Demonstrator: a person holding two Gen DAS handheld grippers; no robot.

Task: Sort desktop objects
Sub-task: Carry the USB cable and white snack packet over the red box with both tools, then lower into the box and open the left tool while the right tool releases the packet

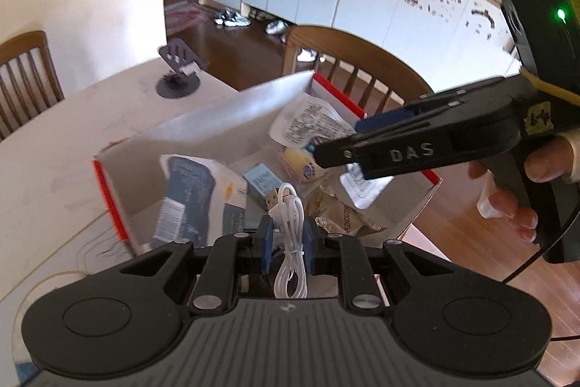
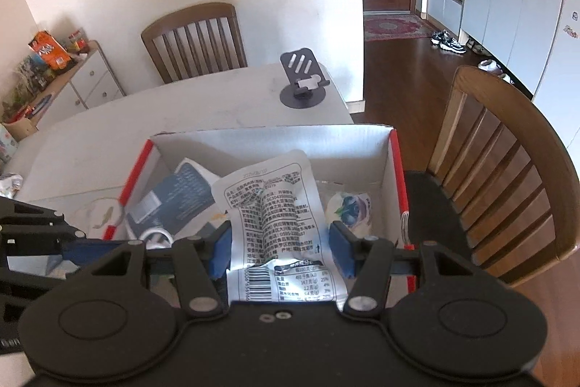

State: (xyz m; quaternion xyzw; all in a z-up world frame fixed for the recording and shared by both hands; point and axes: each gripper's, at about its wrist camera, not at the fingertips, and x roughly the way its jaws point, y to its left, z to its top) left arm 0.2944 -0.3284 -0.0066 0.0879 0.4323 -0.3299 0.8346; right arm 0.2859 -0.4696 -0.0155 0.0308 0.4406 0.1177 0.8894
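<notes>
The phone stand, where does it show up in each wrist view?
Left wrist view: phone stand upper left, on the table beyond the box.
Right wrist view: phone stand upper centre, on the table's far corner behind the box.
Shared landmark: the red-edged box.

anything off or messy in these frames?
Nothing spilled or broken. The white cardboard box with red edges holds a loose jumble: a crumpled brown foil wrapper and packets lying at angles. The left gripper pinches a coiled white USB cable; the right gripper grips a white printed snack packet.
</notes>
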